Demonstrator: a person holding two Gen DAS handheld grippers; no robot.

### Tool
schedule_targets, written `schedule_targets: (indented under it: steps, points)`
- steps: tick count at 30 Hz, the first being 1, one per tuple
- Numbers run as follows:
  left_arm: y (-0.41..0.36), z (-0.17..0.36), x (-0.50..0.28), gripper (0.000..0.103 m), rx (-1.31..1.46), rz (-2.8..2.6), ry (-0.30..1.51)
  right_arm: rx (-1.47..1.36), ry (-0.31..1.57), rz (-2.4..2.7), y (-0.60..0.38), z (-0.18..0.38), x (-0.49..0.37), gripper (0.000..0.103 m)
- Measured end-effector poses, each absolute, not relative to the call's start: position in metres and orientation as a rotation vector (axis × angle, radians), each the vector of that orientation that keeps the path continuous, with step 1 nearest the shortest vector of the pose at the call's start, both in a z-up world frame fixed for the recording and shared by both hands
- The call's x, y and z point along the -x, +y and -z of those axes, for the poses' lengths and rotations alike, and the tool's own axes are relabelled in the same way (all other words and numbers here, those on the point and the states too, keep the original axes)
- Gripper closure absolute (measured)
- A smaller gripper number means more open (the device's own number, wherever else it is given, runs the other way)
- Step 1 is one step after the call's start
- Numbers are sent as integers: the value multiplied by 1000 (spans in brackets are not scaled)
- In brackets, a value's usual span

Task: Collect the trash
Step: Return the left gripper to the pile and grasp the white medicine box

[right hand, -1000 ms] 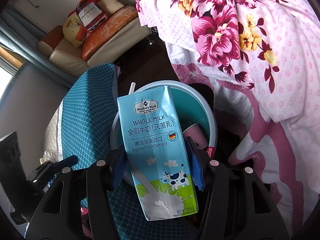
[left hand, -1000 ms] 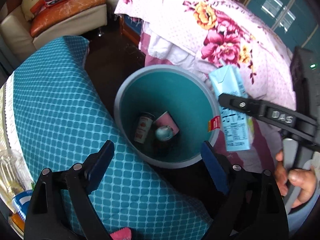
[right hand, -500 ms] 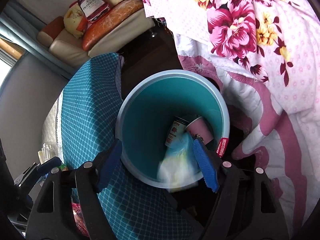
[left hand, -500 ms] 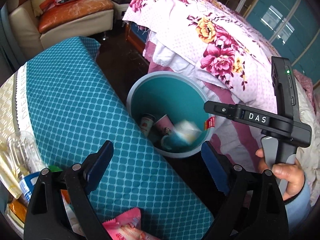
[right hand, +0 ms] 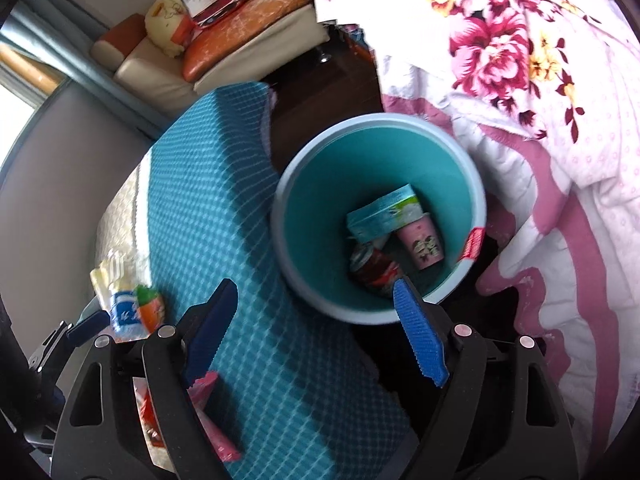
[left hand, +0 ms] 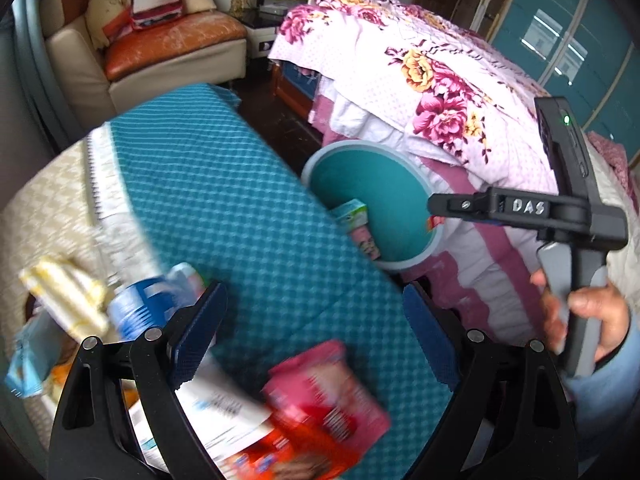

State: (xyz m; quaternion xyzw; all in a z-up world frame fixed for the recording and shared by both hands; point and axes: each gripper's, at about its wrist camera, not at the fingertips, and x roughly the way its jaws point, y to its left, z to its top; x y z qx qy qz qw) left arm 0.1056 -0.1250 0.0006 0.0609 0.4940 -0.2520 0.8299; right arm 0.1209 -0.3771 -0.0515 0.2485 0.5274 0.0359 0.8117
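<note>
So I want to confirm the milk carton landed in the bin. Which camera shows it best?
The right wrist view: it looks down into the bin, showing the milk carton lying on the cups. The left wrist view shows only one corner of the carton past the table edge.

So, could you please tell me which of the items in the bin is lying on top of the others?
The light blue milk carton; it rests across the pink paper cup and the red can.

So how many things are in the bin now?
3: a milk carton on top, a pink cup beside it, and a red can lower down in the bin. More could hide underneath.
</note>
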Motion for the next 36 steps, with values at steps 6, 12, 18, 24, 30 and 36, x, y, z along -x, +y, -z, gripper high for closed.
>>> schedule_targets:
  steps: [6,12,18,24,30,36]
  points:
    - [-73,1,-85,13,-162,466,1040,-471,1141,-139,-341,35,-111,23]
    - [-31,18,-67,13,-202,418,1065,-400,1161,-196,-304,23,-104,22]
    - [-8,44,-48,13,-305,448,1112,-369,1200,-219,-280,22,-103,22]
    - [-5,67,-43,13,-401,499,1127,-354,1226,-224,-264,23,-104,22]
    - [-8,77,-54,13,-441,527,1128,-336,1255,-236,-252,26,-104,22]
    - [-24,83,-61,13,-503,578,1134,-351,1284,-235,-249,33,-107,22]
